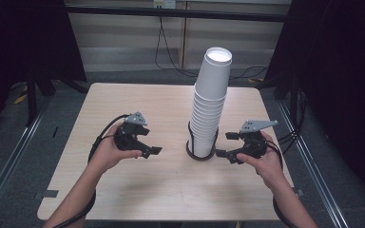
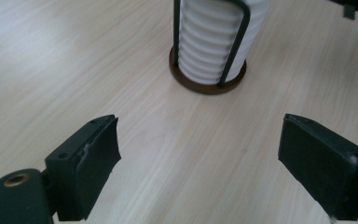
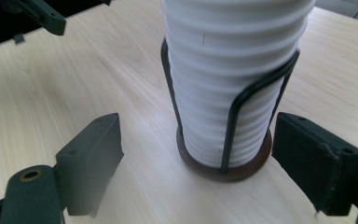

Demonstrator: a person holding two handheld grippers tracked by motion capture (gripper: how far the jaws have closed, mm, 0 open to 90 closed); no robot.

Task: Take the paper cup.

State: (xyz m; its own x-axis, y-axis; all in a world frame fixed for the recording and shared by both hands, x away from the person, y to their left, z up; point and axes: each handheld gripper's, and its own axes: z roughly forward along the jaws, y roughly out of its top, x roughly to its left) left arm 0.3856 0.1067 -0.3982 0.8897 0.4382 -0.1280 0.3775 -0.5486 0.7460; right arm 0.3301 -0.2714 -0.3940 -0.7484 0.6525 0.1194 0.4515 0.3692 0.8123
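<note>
A tall stack of white paper cups point(image 1: 211, 99) stands in a black wire holder with a round brown base point(image 1: 200, 156) near the middle of the wooden table point(image 1: 138, 104). My left gripper point(image 1: 151, 141) hovers left of the stack, open, with bare tabletop between its jaws point(image 2: 200, 140). The stack point(image 2: 214, 37) stands well ahead of them. My right gripper point(image 1: 225, 144) is close to the holder's right side, open. In the right gripper view the stack point(image 3: 228, 70) and base point(image 3: 256, 163) rise just beyond the spread jaws point(image 3: 198, 144), not touched by them.
The table ends in rounded edges with grey floor and metal rails on both sides. Black frame posts point(image 1: 33, 90) stand at the back left and right. Cables point(image 1: 164, 52) hang on the far wall. The person's forearms come in from the front edge.
</note>
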